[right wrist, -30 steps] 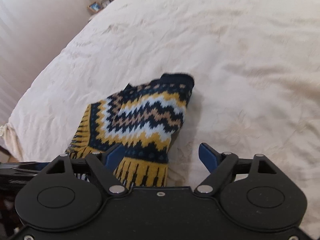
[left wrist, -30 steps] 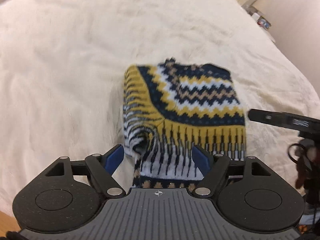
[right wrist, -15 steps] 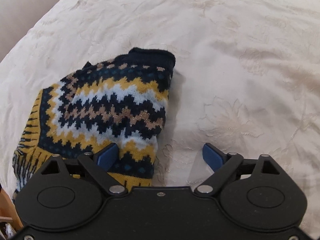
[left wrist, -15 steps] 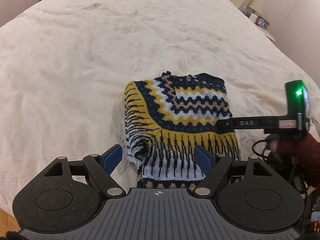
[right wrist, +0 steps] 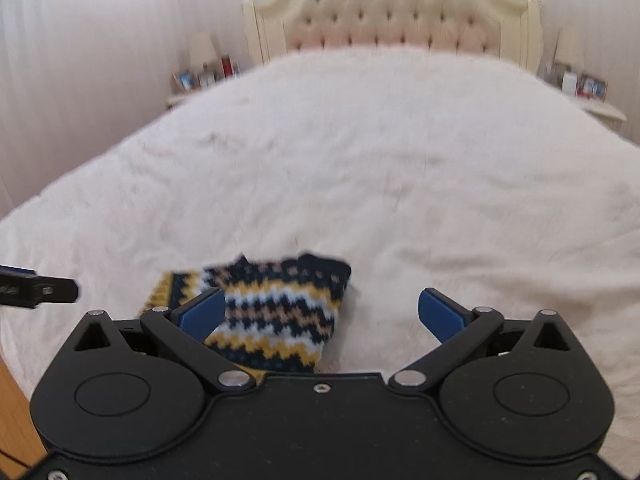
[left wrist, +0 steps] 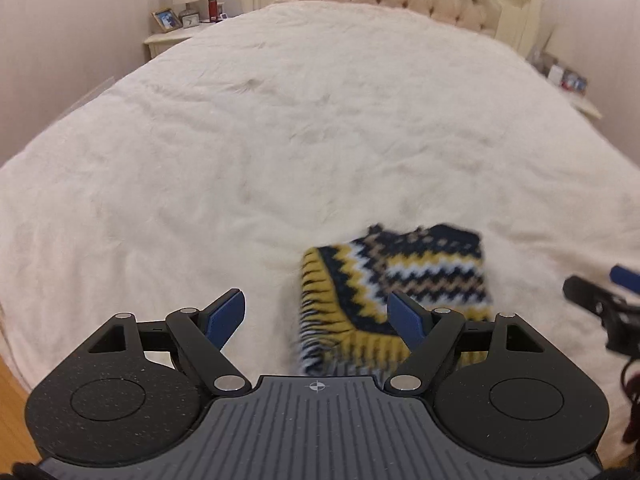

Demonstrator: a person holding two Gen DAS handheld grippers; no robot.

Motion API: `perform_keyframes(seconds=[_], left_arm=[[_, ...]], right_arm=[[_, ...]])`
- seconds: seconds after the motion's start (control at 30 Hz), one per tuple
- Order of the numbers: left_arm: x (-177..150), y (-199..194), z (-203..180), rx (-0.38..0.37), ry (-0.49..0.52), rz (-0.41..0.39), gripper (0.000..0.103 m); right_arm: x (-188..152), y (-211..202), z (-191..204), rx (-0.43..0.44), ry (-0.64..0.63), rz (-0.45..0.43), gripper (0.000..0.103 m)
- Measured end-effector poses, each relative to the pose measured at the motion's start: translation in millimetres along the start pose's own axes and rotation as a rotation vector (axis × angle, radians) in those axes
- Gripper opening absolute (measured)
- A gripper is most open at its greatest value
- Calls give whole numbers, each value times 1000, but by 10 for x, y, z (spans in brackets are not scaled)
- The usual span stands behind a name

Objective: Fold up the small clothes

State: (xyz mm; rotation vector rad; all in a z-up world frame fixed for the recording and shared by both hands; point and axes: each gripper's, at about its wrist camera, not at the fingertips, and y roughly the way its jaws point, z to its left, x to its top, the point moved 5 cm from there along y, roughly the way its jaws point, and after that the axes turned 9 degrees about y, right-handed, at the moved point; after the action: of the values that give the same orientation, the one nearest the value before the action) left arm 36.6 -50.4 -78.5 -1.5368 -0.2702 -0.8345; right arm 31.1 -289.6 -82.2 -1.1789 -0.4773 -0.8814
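A small knitted sweater [left wrist: 404, 276] in navy, yellow, white and tan zigzags lies folded into a compact rectangle near the bed's front edge. It also shows in the right wrist view as the sweater [right wrist: 276, 312]. My left gripper [left wrist: 316, 312] hovers above it, open, with nothing between its blue pads. My right gripper [right wrist: 320, 312] is raised over the sweater's right side; its jaws are opening wide and hold nothing. Part of the right gripper [left wrist: 600, 300] shows at the right edge of the left wrist view.
The cream bedspread [left wrist: 280, 140] covers a large bed with a tufted headboard [right wrist: 400, 12]. A nightstand [left wrist: 176, 36] with a lamp and photo frame stands at the far left, another nightstand [right wrist: 592, 100] at the far right. Wooden floor [left wrist: 16, 412] shows at lower left.
Both grippers have lifted and tilted up, away from the folded sweater, so the headboard and nightstands came into view. The right jaws have spread wider. The sweater stays on the bed.
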Motion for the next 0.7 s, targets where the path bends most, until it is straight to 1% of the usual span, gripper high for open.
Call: perform_keyframes(seconds=[0.07,0.17,0.23,0.33,0.43,0.47,0.6,0.7], left_arm=[[31,-66,-20,-22,-29,1,77],[52,-143,-55,-27,-45,19,77],[44,-176,-99,-5,-29,41,77],[14,-217,-178,59,33,59,77],[-34,-252,-245,82,80,69,77],[-57,-252,-264,79,89,78,77],[-167,-256,-320,65,103,118,77],[-248,-249,-343,43,102,142,77]], right_arm=[[46,-138,32,48,21,-15,102],[93,-272,94,70,25,-41,102],[103,-355,133,46,21,-63,102],[52,-427,154,-27,10,-59,102],[-44,-404,147,-111,0,-13,102],[-67,-396,143,-120,-4,9,102],[-214,-371,129,-81,19,110,101],[-313,-390,125,-80,28,150,101]])
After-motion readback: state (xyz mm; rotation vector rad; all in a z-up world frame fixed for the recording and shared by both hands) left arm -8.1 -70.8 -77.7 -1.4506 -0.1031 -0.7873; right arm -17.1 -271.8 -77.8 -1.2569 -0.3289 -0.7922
